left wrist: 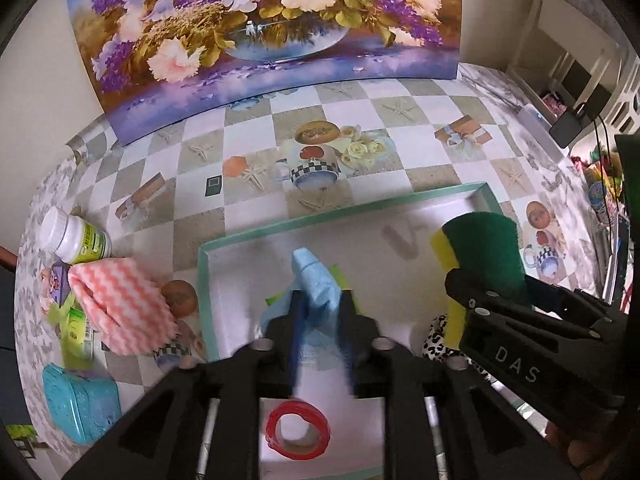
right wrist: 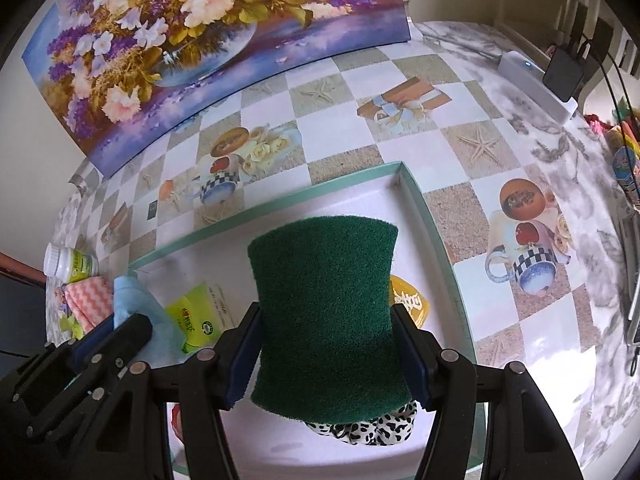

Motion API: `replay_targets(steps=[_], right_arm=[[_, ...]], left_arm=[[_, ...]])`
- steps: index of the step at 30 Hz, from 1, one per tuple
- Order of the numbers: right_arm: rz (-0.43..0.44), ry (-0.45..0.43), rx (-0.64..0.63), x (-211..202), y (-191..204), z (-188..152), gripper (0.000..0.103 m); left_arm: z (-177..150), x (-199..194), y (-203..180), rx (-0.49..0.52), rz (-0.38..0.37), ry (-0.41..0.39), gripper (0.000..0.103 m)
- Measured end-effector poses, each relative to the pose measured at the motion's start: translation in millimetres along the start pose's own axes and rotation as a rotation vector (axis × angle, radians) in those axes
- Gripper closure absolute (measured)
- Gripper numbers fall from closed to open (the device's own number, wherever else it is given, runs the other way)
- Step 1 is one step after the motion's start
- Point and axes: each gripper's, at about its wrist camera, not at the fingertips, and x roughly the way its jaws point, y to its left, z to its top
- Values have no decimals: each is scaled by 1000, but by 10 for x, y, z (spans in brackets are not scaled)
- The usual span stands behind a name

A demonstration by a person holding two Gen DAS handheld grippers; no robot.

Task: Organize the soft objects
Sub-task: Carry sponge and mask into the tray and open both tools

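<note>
A shallow tray with a teal rim (left wrist: 340, 210) lies on the checked tablecloth. My left gripper (left wrist: 320, 296) points down into it, with a light blue cloth (left wrist: 316, 280) standing between its blurred fingers; the pads look just clear of the cloth. My right gripper (right wrist: 326, 312) is shut on a yellow sponge with a green scouring face (right wrist: 324, 272), held above the tray's right half. A leopard-print fabric piece (right wrist: 360, 424) lies in the tray under the sponge. A pink zigzag cloth (left wrist: 120, 304) sits rolled on the table, left of the tray.
In the tray lie a green packet (right wrist: 196, 316), a yellow packet (right wrist: 408, 296) and a red tape roll (left wrist: 298, 432). Left of the tray are a white bottle (left wrist: 76, 236) and a turquoise box (left wrist: 80, 404). A flower painting (left wrist: 260, 40) leans at the back.
</note>
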Motion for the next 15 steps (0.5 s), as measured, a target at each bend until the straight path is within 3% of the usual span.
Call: replay_targets(steps=[1, 4, 6, 13, 15], right_arm=[[-4, -2, 0, -10, 3, 4, 37], [-4, -11, 1, -66, 6, 23, 35], [-3, -21, -3, -109, 24, 31, 28], [-30, -35, -33, -209, 100, 33, 24], [-37, -51, -40, -267, 123, 41, 18]], left_arm=[[6, -18, 16, -10, -5, -2, 54], [37, -65, 100, -41, -12, -8, 43], [61, -103, 186, -74, -30, -12, 39], [86, -230, 500, -163, 6, -46, 25], [88, -259, 601, -189, 19, -54, 24]])
